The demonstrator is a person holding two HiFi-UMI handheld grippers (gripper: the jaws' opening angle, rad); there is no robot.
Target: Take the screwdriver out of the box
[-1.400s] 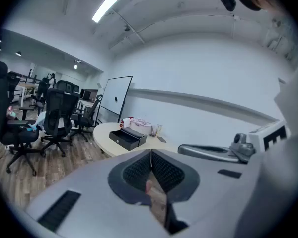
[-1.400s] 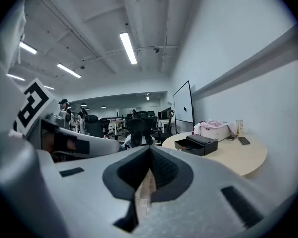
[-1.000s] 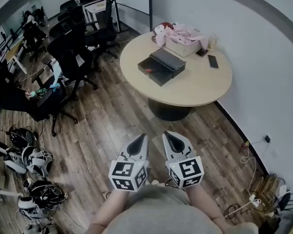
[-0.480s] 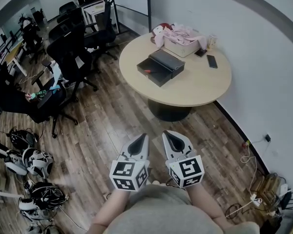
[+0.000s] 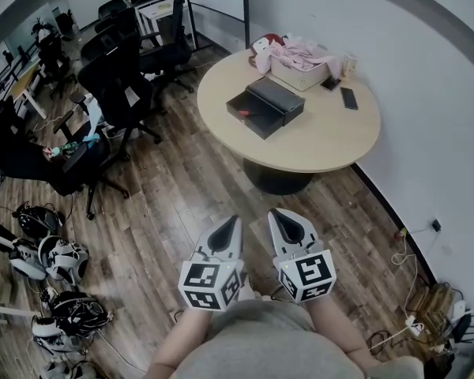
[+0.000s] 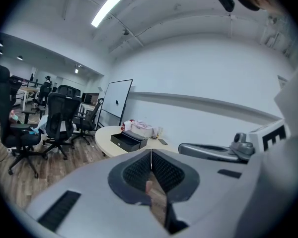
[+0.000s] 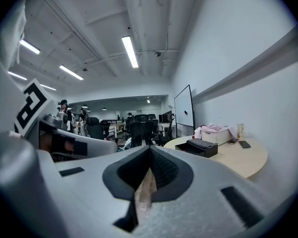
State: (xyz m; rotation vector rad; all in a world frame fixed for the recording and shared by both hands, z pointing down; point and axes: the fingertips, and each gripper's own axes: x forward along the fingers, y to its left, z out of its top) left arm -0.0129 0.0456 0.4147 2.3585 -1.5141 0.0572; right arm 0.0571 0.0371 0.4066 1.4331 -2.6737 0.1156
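A black box (image 5: 266, 106) stands on the round wooden table (image 5: 324, 144), its drawer part pulled open toward the left. A small red piece (image 5: 239, 114) shows inside the open part; I cannot tell more of the screwdriver. Both grippers hover over the wooden floor, well short of the table. My left gripper (image 5: 232, 220) is shut and holds nothing, and so is my right gripper (image 5: 274, 213). In the left gripper view the box (image 6: 126, 141) lies far beyond the shut left gripper (image 6: 151, 151). The right gripper view shows the box (image 7: 201, 147) beyond the shut right gripper (image 7: 150, 148).
On the table's far side are a white basket of pink cloth (image 5: 302, 59), a cup (image 5: 349, 64) and a phone (image 5: 348, 98). Black office chairs (image 5: 114, 85) stand left of the table. Helmets and gear (image 5: 54, 260) lie on the floor at left, cables (image 5: 426, 302) at right by the wall.
Both grippers stay shut and side by side over the floor. Only the head view's framing has shifted a little.
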